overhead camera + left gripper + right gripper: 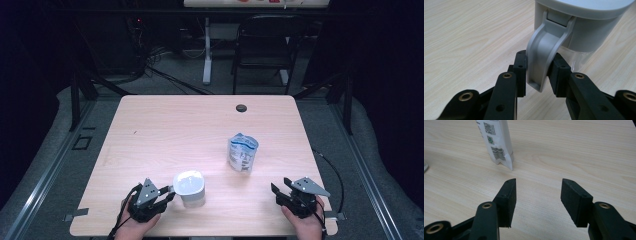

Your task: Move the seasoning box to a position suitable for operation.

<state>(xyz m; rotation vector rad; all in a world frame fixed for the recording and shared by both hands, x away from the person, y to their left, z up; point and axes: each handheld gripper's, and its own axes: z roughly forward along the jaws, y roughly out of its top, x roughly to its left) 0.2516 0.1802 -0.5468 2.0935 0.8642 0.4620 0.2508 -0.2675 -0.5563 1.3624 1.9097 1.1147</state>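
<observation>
A: High view first: what stands on the counter (pixel 150 125)?

B: 2 things. A white jug (pixel 189 188) with a lid sits near the front edge, left of centre. A white and blue pouch (pixel 243 152) stands upright farther back and to the right, well apart from the jug.

A: And the left claw (pixel 169 192)?

B: It sits at the front left, held by the person's left hand (pixel 134 225), with its tips at the jug's left side. In the left gripper view the left claw (pixel 539 68) is closed on the jug's grey handle (pixel 541 57), 1 black jaw pressed against each side of it. The jug (pixel 584 27) fills the upper right of that view, white lid on top, clear wall below the grey band.

A: Is the jug lifted?

B: I cannot tell; in the high view it looks to rest on the counter.

A: The right claw (pixel 281 191)?

B: Front right, held by the right hand (pixel 305 222), apart from both things. In the right gripper view the right claw (pixel 538 200) is spread wide with nothing between its 2 jaws, just bare wood (pixel 574 152). The pouch (pixel 496 142) stands ahead and left of the jaws, its printed codes facing the camera.

A: Anything beyond the counter?

B: A dark chair (pixel 262 45) and a white post (pixel 206 50) on the floor behind, with cables (pixel 150 62) trailing at the left.
</observation>
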